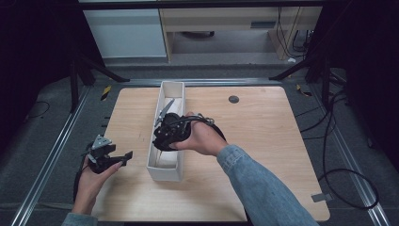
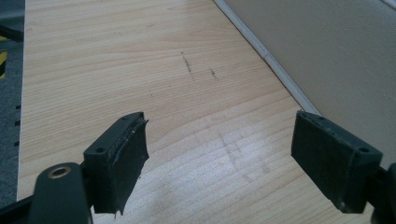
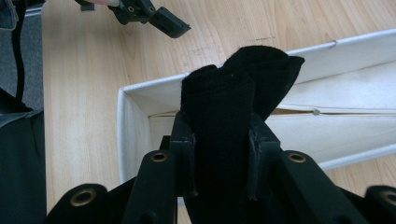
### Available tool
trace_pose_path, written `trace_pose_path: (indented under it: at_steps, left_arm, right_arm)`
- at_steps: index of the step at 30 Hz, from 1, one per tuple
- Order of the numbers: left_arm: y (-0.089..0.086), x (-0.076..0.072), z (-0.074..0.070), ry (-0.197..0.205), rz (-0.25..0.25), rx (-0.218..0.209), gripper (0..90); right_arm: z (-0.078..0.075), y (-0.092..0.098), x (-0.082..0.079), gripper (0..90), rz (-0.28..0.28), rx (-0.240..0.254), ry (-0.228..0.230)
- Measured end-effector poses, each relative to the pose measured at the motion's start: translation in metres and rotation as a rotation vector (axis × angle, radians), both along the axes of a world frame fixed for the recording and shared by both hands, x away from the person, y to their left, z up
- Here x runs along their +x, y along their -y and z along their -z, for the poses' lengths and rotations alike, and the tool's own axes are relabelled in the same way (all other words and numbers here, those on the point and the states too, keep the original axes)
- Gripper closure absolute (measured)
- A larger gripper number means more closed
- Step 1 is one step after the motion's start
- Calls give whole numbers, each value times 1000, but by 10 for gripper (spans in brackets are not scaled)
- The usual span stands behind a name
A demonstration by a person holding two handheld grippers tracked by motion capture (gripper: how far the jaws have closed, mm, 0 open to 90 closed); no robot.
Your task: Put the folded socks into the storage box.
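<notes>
A long white box point(image 1: 164, 172) lies lengthwise in the middle of the wooden table point(image 1: 263, 141). My right gripper point(image 1: 163, 137) hangs over the box's near half. In the right gripper view its jaws point(image 3: 219, 135) are shut on a folded black cloth point(image 3: 233, 93), which sticks up above the box's open corner point(image 3: 133, 121). My left gripper point(image 1: 123, 158) is held low at the table's left edge, open and empty, pointing toward the box. In the left gripper view its pads point(image 2: 123, 158) stand wide apart, with the box's wall point(image 2: 327, 56) to the right.
A grey flat piece point(image 1: 165, 111) lies in the box's far half. A dark round grommet point(image 1: 234, 99) sits at the table's back. Cables point(image 1: 348, 188) loop on the floor to the right, and metal rails point(image 1: 51, 160) run along the left.
</notes>
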State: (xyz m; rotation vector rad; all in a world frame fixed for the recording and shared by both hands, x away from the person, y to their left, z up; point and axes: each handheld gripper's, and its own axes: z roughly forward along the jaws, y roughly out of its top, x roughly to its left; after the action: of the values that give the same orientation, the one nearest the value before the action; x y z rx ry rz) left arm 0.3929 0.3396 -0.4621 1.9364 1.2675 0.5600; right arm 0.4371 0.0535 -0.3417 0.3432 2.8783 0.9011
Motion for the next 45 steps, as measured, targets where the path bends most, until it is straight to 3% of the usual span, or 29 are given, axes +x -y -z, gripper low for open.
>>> trace_pose_path:
  at_steps: [23,45]
  left_arm:
    - [-2,0,-1,4,-4,-4,179]
    - [-2,0,-1,6,-6,-2,180]
  right_arm:
    - [13,-14,-5,692,-26,-45,-18]
    - [24,-18,-10,691,-46,-42,-52]
